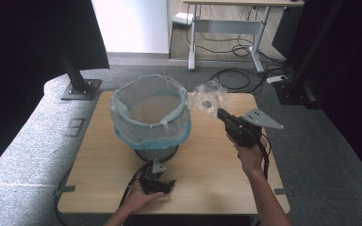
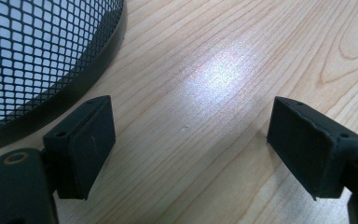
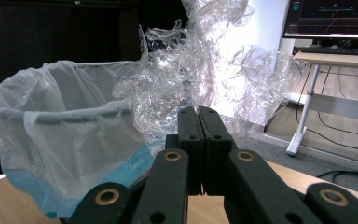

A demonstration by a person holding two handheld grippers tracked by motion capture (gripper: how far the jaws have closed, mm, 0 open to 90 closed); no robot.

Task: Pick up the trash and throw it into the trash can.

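The right gripper [image 1: 224, 116] had its jaws pressed together on a thin bit of crumpled clear wrap [image 1: 208, 97], held up off the table [image 1: 99, 155] just right of the bin [image 1: 151, 117] and about level w/ its rim. In the right gripper view the wrap [image 3: 200, 70] fanned up and out above the jaw tips [image 3: 197, 122], w/ the bin [image 3: 65, 135] to their left. The left gripper [image 1: 162, 181] lay low on the table in front of the bin's base, jaws well apart, nothing between them; the left gripper view showed bare wood btwn the pads [image 2: 81, 144] and the mesh wall [image 2: 42, 51] close by.

Likely risks, as I judged them:
- Pinch was on a thin edge only, so the slick film could slide out before reaching the bin mouth.
- Wrap was light and springy; on release it might cling to the pads, or catch on the rim and hang outside.
- A trailing fold could snag the liner [image 1: 122, 106] and drag it off the rim.
- Bin looked light and the left gripper wasn't steadying it, so a knock could shift it.

Materials:
- Wrap: clear, glossy, heavily creased, irregular puffed bunch.
- Liner: thin, milky film, bluish at the lower folds, loosely draped over the rim.
- Bin: round, dark metal mesh, solid band at base.
- Table: pale wood grain, smooth, slight sheen.
- Pads: matte black, blocky.
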